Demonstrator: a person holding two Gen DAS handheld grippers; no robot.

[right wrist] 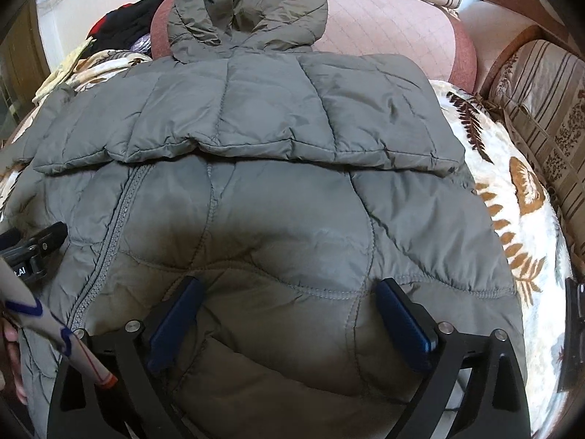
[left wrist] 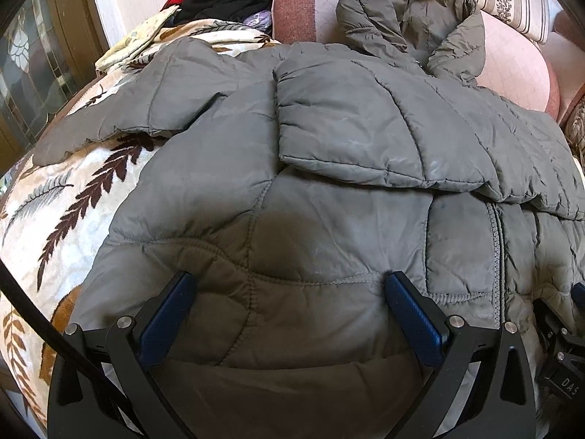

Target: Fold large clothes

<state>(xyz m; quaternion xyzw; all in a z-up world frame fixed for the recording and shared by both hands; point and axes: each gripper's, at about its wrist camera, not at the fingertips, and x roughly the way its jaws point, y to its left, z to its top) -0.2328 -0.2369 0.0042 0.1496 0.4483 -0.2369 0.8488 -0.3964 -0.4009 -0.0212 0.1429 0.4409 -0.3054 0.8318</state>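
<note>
Both claws, the left claw (left wrist: 289, 289) and the right claw (right wrist: 289, 292), stand spread over the hem of the grey puffer jacket (left wrist: 329, 219), pinching nothing. The jacket looks soft, light and slick; the hem seam between the pads is probably the best hold.

both wrist views look steeply down and forward from close above the near hem of the grey quilted jacket (left wrist: 329, 190), toward its hood (right wrist: 248, 11). the left view sits left of the zip, the right view right of it; both share the folded sleeve (right wrist: 256, 124).
</note>
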